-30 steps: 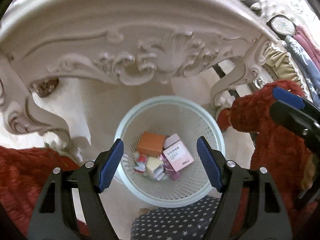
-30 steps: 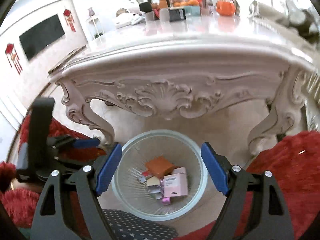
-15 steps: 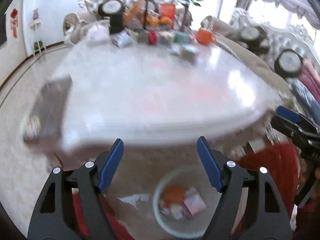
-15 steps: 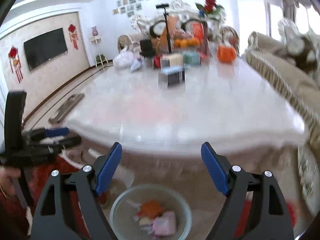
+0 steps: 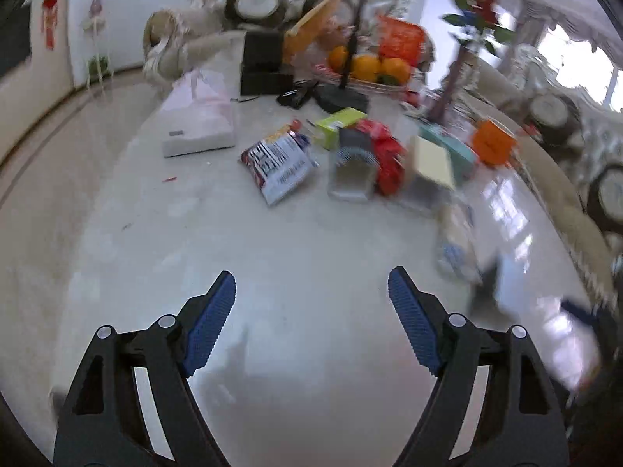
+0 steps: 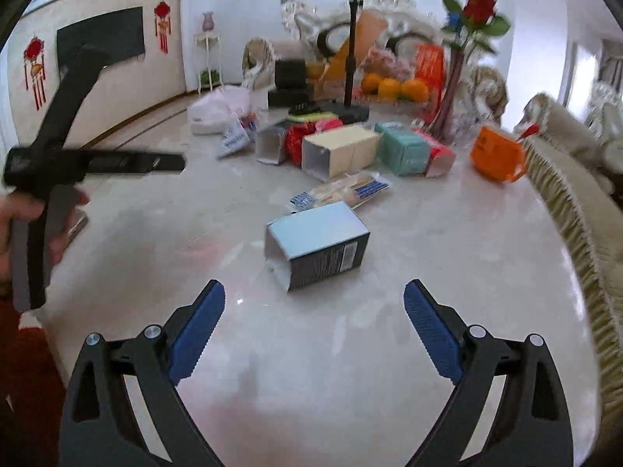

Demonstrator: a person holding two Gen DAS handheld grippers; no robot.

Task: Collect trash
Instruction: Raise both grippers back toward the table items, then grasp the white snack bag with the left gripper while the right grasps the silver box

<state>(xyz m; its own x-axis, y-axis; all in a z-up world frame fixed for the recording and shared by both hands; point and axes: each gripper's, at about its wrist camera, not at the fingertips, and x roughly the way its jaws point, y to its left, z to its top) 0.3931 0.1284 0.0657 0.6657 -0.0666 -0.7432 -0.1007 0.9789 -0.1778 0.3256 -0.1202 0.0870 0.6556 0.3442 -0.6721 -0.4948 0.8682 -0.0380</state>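
Observation:
Both grippers hang over a white marble table (image 6: 447,233) strewn with trash. My right gripper (image 6: 314,303) is empty and its jaws are opening; a grey and dark carton (image 6: 317,245) lies on its side just beyond the fingertips. Past it rest a clear snack wrapper (image 6: 342,190), a cream box (image 6: 340,151) and a teal box (image 6: 405,151). My left gripper (image 5: 311,292) is empty too, jaws opening, over bare tabletop (image 5: 194,257). Farther ahead of it lie a snack packet (image 5: 278,163), a grey carton (image 5: 352,163) and red wrapping (image 5: 389,155).
A white tissue pack (image 5: 198,124), black boxes (image 5: 261,66), a fruit basket (image 5: 370,68), a black stand (image 6: 350,54) and a vase with a rose (image 6: 455,74) crowd the far end. An orange cup (image 6: 498,153) stands right. A hand holding the left gripper's handle (image 6: 50,163) shows at left.
Both grippers have risen from the bin under the table to above the tabletop, swinging towards the trash. Both pairs of jaws stand wider. The bin has dropped out of view.

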